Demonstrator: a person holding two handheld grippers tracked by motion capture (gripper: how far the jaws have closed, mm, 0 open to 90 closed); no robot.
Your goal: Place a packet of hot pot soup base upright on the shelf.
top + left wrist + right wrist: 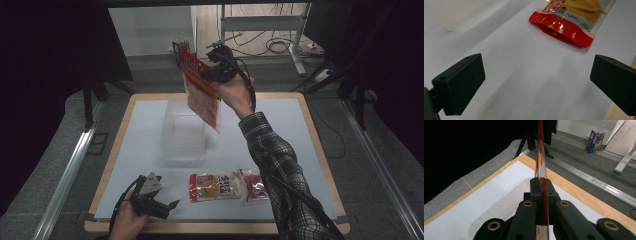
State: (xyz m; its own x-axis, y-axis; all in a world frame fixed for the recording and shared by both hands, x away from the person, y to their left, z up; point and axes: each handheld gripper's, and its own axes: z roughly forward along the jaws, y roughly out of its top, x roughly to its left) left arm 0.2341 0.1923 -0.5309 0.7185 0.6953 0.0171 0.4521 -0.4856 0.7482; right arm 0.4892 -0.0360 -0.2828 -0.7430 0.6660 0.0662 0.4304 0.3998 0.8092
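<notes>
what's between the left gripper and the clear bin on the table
Nothing: in the high view, only bare white table surface lies between the left gripper and the clear bin.

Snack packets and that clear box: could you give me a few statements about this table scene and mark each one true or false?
1. The right gripper holds a red snack packet in the air. True.
2. That packet lies inside the clear box. False: it hangs above the box.
3. The left gripper holds a packet. False: its jaws are open with nothing between them.
4. Two packets lie on the table near the front edge. True.
</notes>
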